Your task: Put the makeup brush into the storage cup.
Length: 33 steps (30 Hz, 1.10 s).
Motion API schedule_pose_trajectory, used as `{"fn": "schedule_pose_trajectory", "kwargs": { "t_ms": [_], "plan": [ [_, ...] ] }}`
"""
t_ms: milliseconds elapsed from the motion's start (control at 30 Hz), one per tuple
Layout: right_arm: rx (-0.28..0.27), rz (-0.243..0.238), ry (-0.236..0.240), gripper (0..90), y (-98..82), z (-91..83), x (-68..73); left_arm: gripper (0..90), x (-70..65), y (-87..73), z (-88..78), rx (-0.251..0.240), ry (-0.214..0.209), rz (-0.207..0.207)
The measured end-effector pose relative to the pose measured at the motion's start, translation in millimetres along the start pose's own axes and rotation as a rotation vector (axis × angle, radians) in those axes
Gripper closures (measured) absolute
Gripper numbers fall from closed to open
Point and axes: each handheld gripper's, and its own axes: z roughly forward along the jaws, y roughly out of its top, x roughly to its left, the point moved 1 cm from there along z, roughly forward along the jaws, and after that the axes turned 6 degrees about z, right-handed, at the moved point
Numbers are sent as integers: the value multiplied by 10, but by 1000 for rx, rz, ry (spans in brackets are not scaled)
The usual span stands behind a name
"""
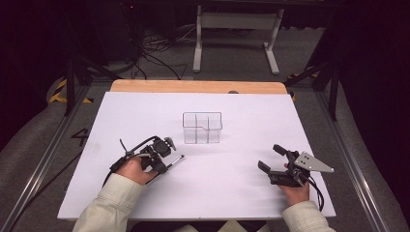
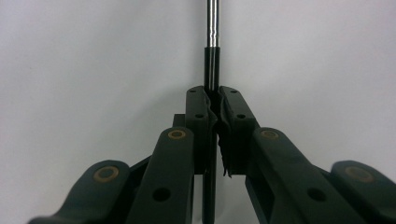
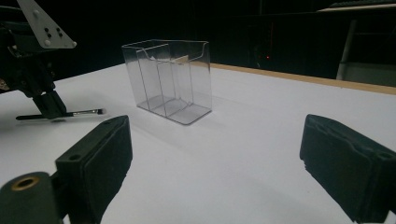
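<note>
Across the middle of the high view, a white table (image 1: 241, 193) is lying flat and smooth, a matte sheet with a strip of pale wood showing along its far edge. Near its centre a clear plastic box (image 1: 202, 128) is standing upright, thin-walled and glossy, split by inner walls into several compartments, with one side cut lower than the rest.

At the near right, the right gripper (image 1: 270, 158) is resting in the person's hand just above the sheet, its black jaws standing wide apart with nothing between them. From its own view the padded inner faces are looking dull and slightly ribbed, and the box (image 3: 168, 79) is standing beyond the gap.

At the near left, the left gripper (image 1: 165, 164) is pinching a thin brush (image 1: 175, 161), jaws drawn in tight on the handle. The brush is lying low over the sheet, well apart from the box and to its near left. Its long axis is running from the hand out toward the far right, tip leading. In the left gripper view the handle (image 2: 212, 60) is running straight away between the pads, round and slim, black and glossy where it is gripped, then turning to shiny silver metal farther out. In the right gripper view the brush tip (image 3: 95, 112) is showing a small pale tuft.
</note>
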Motion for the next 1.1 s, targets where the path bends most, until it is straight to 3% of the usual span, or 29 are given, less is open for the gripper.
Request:
{"fn": "schedule_pose_trajectory", "kwargs": {
  "t_ms": [333, 700, 733, 1100],
  "plan": [
    [9, 1, -9, 96, -7, 10, -8, 830, -61, 46, -303, -114, -23, 48],
    [12, -1, -13, 95, -12, 15, -2, 831, -87, 62, -534, -292, -19, 71],
    [12, -1, -13, 95, -12, 15, -2, 831, -87, 62, -534, -292, -19, 71],
    [18, -2, -8, 95, -15, 23, -2, 831, -72, 20, -635, -469, 14, 113]
  ]
}}
